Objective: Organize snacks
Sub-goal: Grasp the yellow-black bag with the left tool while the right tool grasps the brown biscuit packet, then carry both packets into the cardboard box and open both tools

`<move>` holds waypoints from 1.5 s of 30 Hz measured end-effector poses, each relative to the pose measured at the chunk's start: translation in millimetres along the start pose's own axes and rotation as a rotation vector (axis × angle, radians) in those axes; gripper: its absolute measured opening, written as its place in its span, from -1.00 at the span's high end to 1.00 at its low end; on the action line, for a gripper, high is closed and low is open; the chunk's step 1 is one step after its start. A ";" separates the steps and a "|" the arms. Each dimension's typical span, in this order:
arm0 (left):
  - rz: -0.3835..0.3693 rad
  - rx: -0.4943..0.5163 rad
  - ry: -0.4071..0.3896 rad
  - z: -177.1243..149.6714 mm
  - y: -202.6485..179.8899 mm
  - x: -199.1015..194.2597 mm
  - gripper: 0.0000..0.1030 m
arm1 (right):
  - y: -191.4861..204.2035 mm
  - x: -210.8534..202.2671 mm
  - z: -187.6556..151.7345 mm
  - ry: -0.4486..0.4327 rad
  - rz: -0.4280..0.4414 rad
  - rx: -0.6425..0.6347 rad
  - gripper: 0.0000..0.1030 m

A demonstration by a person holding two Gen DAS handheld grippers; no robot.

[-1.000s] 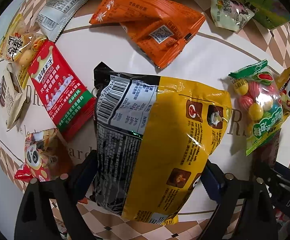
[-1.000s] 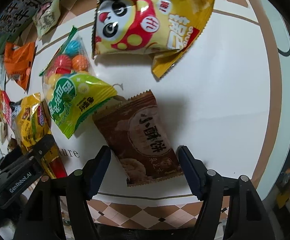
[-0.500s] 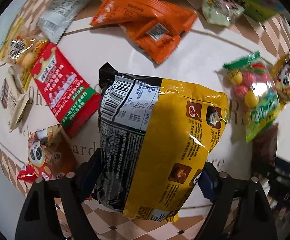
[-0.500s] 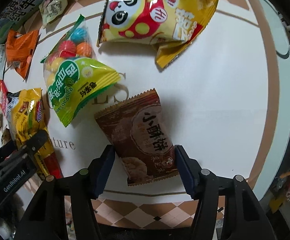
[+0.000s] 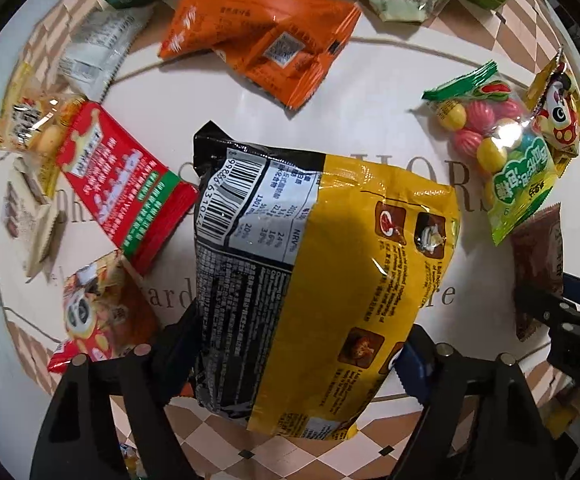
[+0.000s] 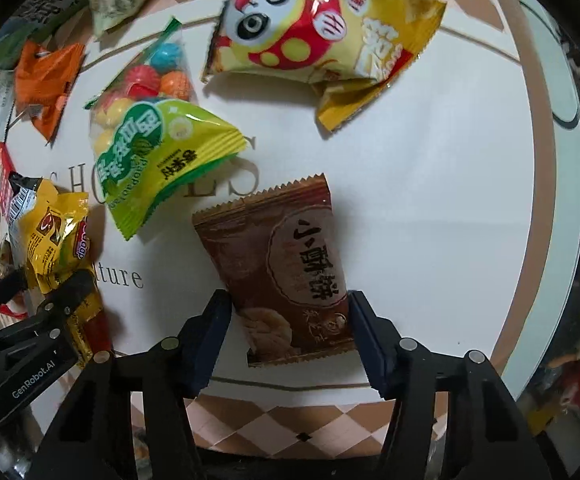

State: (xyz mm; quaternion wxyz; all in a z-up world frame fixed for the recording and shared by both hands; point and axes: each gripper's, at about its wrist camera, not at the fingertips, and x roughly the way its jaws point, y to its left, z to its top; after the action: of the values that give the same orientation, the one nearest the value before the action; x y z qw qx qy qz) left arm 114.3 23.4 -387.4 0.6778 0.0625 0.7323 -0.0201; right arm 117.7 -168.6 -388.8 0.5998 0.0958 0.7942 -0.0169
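My left gripper (image 5: 296, 344) is shut on a large yellow and black snack bag (image 5: 318, 272) and holds it above the white table (image 5: 370, 92). The same bag (image 6: 54, 236) and the left gripper (image 6: 30, 320) show at the left of the right wrist view. My right gripper (image 6: 288, 320) has closed onto the lower part of a brown cookie packet (image 6: 286, 264), with both pads against its sides. The brown packet (image 5: 538, 256) also shows at the right edge of the left wrist view, next to the right gripper (image 5: 570, 312).
On the table lie a green candy-ball bag (image 6: 150, 136), a yellow panda bag (image 6: 318, 36), orange packets (image 5: 258, 36), a red packet (image 5: 118, 184), a small panda packet (image 5: 98, 312), a white packet (image 5: 94, 56) and pale packets (image 5: 22, 128). The table edge (image 6: 550, 200) curves on the right.
My right gripper narrowed from open around the brown packet to pressing on its sides. My left gripper kept hold of the yellow bag and lifted it slightly.
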 end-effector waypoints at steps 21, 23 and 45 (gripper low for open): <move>-0.226 -0.094 -0.297 35.6 54.7 -198.6 -0.60 | -18.8 -176.6 -21.3 -0.210 0.327 0.115 -0.15; -0.245 -0.087 -0.318 79.0 60.2 -218.5 -0.60 | -25.8 -206.4 17.5 -0.240 0.366 0.117 -0.15; -0.255 -0.100 -0.022 324.0 65.3 -115.8 -0.60 | 28.7 -164.2 354.9 -0.175 0.212 0.113 -0.16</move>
State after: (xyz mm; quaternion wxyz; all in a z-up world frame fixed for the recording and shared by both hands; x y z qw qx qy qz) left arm 451.4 43.7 -294.6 0.6801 -0.0649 0.7269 -0.0704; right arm 502.7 -212.3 -328.6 0.6587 0.2109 0.7222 -0.0062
